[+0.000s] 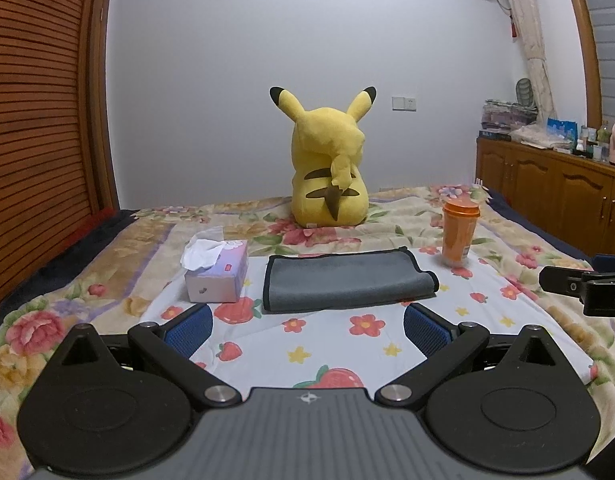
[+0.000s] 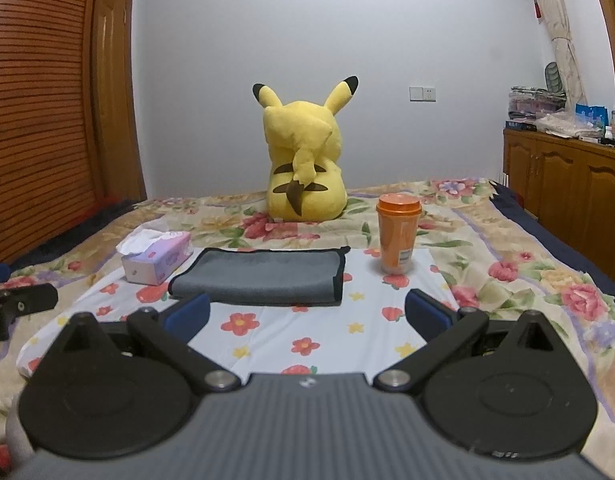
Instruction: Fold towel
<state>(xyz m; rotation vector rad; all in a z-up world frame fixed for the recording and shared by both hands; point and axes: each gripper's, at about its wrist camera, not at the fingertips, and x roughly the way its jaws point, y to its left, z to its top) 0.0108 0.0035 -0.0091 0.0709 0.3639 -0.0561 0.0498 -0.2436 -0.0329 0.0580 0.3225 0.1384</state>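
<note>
A yellow plush toy [image 1: 327, 164] sits upright at the far side of the floral bedspread [image 1: 107, 256], its back to the cameras. Nearer, a tissue box [image 1: 217, 272] rests on a white flowered cloth [image 1: 331, 344], and an orange lidded cup [image 1: 459, 234] stands upright at that cloth's far right corner. A wooden cabinet [image 2: 567, 200] lines the right wall.

Grey towel [image 1: 347, 282] [image 2: 263, 276] with dark edging, folded into flat rectangle; lies on white flowered cloth on bed, long side across view, rolled fold at one end, nothing touching it
</note>
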